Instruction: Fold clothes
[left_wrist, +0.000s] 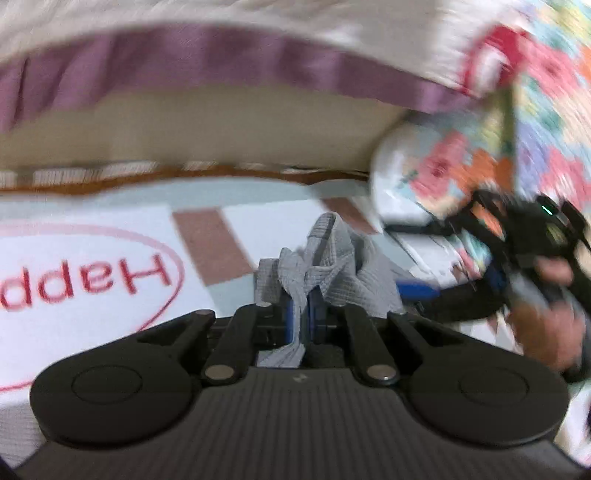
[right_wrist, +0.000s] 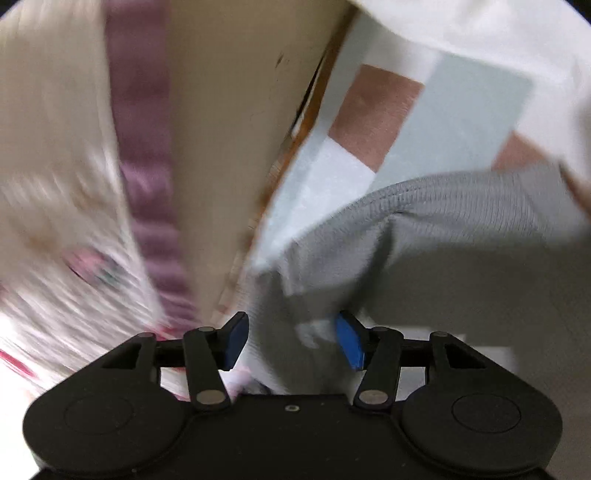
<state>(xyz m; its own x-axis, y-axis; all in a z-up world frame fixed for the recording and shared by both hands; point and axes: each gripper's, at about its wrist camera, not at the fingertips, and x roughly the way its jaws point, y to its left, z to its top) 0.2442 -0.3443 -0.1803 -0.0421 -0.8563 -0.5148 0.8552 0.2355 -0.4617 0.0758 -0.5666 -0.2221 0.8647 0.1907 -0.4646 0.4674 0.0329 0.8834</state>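
Two grippers on one grey garment (left_wrist: 328, 266), bunched at frame centre over the patterned sheet (left_wrist: 110, 229) — no fold visible yet. Left gripper (left_wrist: 303, 314) clenched on cloth; right gripper (right_wrist: 291, 339) spread, cloth between jaws — ungripped.

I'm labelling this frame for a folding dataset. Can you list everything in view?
grey garment: one, grey waffle knit, bunched on the bedsheet
bedsheet: one, white with brown and pale blue blocks and a red oval print, under the garment
floral fabric: one, multicoloured, right in the left wrist view
purple band: one, on white cloth, top
left tool: shut on the grey garment
right tool: open, grey cloth between its blue pads
hand: one, holding the right tool
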